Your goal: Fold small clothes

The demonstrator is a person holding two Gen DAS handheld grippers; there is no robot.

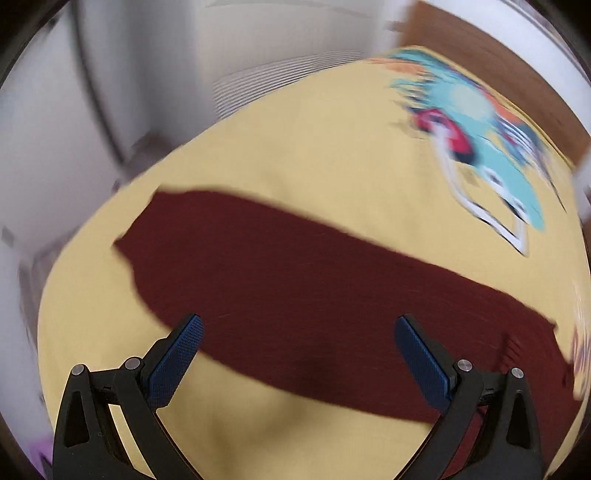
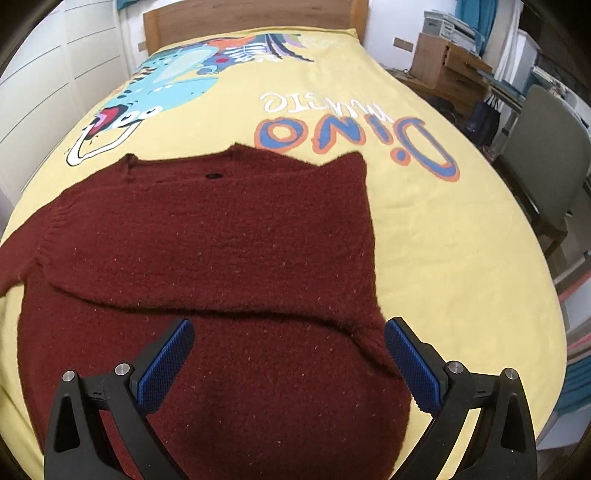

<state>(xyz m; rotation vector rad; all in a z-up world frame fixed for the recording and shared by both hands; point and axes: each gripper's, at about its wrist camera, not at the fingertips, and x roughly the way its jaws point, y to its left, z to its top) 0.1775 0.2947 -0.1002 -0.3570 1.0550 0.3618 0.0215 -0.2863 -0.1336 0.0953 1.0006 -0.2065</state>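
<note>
A dark red knitted sweater point(image 2: 221, 229) lies flat on the yellow bedspread point(image 2: 443, 240). One sleeve is folded across its body, and the fold edge runs just ahead of my right gripper point(image 2: 288, 332). That gripper hovers open over the sweater's lower part with nothing between its blue pads. In the blurred left wrist view, the other sleeve point(image 1: 295, 280) stretches out across the bedspread point(image 1: 295, 147). My left gripper point(image 1: 299, 328) is open above that sleeve, holding nothing.
The bedspread carries a dinosaur print point(image 2: 173, 77) and "Dino" lettering point(image 2: 354, 136). A wooden headboard point(image 2: 251, 14) stands at the far end. White cupboards point(image 2: 44, 74) line the left, and a chair point(image 2: 546, 155) and boxes point(image 2: 450, 62) stand at the right.
</note>
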